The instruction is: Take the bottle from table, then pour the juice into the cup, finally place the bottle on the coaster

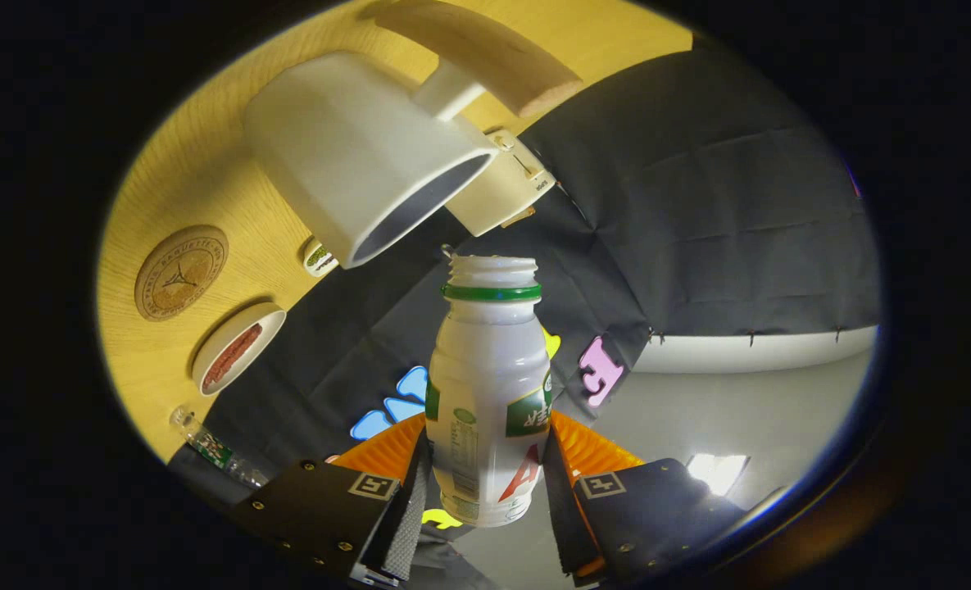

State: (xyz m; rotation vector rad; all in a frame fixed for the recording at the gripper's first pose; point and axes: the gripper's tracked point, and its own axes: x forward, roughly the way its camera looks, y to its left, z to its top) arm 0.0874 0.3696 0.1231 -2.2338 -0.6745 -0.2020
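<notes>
Uncapped yogurt-drink bottle (489,385) clamped between both fingers of gripper (485,500), lifted off table (206,188), tilted, mouth brought near white cup (362,156) opening. No liquid stream discernible; pouring judged just begun or imminent. Placement on round wooden coaster (180,272) outstanding.

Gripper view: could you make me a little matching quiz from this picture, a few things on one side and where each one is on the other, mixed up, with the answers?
Things:
1. bottle
2. cup
3. coaster
4. small dish

Places or states:
A. on the wooden table, round and brown, beside the small dish
B. held between the fingers of the gripper, cap off
C. just beyond the bottle's open mouth, white, with a wooden handle
D. on the table between the coaster and a small clear bottle, something reddish inside

Pairs: 1-B, 2-C, 3-A, 4-D
</notes>
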